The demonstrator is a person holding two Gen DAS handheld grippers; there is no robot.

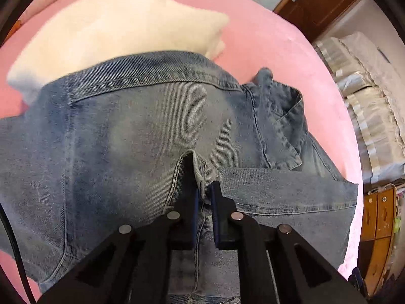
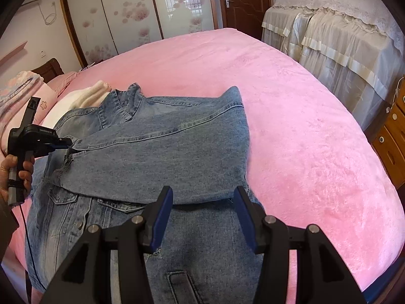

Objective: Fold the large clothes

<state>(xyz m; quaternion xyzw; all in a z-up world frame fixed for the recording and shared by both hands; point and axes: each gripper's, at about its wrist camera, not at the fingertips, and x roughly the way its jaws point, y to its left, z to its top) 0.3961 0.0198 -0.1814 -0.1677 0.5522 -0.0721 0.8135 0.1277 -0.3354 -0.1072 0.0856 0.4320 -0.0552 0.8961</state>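
A blue denim jacket (image 2: pixel 162 147) lies on the pink bed (image 2: pixel 303 139), one side folded over its middle. In the left wrist view the jacket (image 1: pixel 141 126) fills the frame. My left gripper (image 1: pixel 205 192) is shut on a bunched seam edge of the jacket (image 1: pixel 200 169) and holds it just above the cloth. It also shows in the right wrist view (image 2: pixel 68 143), at the jacket's left edge, held by a hand. My right gripper (image 2: pixel 203 197) is open and empty, just above the jacket's near part.
A folded white garment (image 1: pixel 114 35) lies beyond the jacket on the bed. Pillows (image 2: pixel 30 93) sit at the bed's left. A lace-covered piece of furniture (image 2: pixel 341 30) and wooden drawers (image 2: pixel 389 141) stand to the right. A wardrobe (image 2: pixel 126 12) and a door (image 2: pixel 245 0) are behind.
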